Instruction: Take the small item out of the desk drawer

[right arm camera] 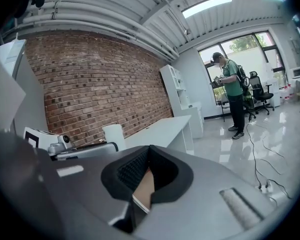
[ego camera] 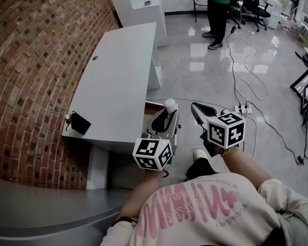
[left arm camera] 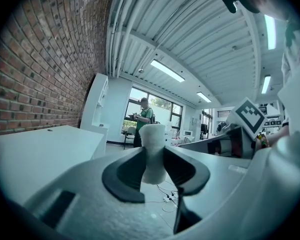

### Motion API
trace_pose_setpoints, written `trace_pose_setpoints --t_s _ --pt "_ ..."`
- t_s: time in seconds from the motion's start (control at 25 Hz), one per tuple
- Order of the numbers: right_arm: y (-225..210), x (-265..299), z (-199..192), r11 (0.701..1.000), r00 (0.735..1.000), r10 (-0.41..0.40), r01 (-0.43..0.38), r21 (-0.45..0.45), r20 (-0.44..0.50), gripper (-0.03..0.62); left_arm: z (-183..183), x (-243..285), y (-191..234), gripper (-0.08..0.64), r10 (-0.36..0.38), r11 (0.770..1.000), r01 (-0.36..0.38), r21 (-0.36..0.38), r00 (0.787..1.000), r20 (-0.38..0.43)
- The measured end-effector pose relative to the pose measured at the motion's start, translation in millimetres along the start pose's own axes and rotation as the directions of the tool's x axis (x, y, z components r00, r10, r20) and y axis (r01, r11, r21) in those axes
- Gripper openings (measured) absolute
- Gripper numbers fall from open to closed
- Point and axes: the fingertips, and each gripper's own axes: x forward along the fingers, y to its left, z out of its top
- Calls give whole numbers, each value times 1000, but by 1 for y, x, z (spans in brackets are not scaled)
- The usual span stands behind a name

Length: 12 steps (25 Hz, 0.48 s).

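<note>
**A:** How is the light behaving?

**B:** Ceiling strip lights (left arm camera: 167,70) are pouring cool, even light over the room, and daylight is coming through the far windows (right arm camera: 242,46). In the head view the glossy floor (ego camera: 197,50) is throwing back bright glare patches.

**A:** Any shadows?

**B:** A deep one is lying under the desk (ego camera: 118,70). Elsewhere they are looking soft.

**A:** And sharpness?

**B:** Both gripper views are bending hard at the edges, with black corners closing round the circle. The left gripper (left arm camera: 152,156) is blurring close to the lens and the white cylinder (left arm camera: 152,136) is looking slightly soft. The brick wall (left arm camera: 50,49) is reading crisp.
</note>
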Motion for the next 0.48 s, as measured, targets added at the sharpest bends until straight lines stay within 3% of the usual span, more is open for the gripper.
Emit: trace_pose_setpoints --t_s 0.48 --pt "-6 11 0 1000 1000 5 -5 5 -17 8 -4 7 7 120 2 1000 -2 -10 1000 -14"
